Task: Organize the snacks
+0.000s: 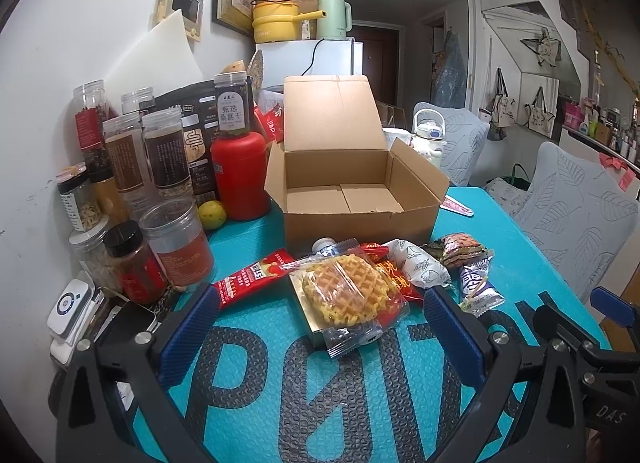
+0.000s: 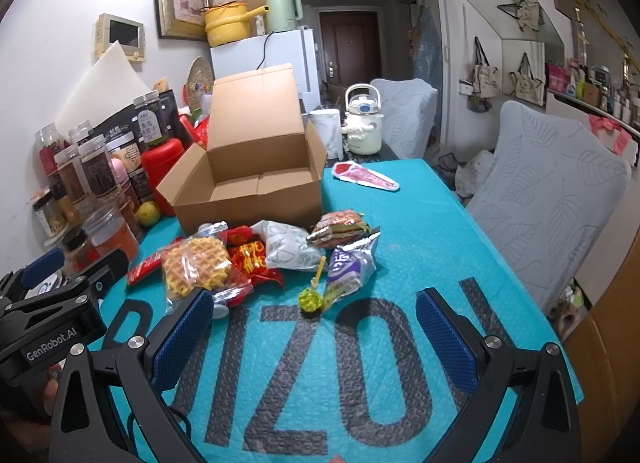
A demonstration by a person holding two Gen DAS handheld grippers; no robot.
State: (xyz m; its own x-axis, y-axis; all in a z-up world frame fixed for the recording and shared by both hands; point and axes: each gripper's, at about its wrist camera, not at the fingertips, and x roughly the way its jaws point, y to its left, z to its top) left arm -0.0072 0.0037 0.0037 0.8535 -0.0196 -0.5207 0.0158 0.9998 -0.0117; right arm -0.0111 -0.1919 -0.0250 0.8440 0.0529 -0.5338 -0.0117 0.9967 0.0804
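Left wrist view: left gripper jaws stood wide apart, flanking wrapped waffle on teal surface; open cardboard box just behind snack pile.
Right wrist view: right gripper jaws spread, holding nothing; lollipop lay ahead, purple packet beside it.

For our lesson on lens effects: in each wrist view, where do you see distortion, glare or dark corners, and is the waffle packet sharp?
Left wrist view: black vignette corners, door frames bowed by the fisheye; the clear-wrapped golden waffle packet is sharp, with mild sheen on its film. Right wrist view: same dark corners and curved walls; the brown open cardboard box is evenly lit, with soft shadow inside and no harsh glare.
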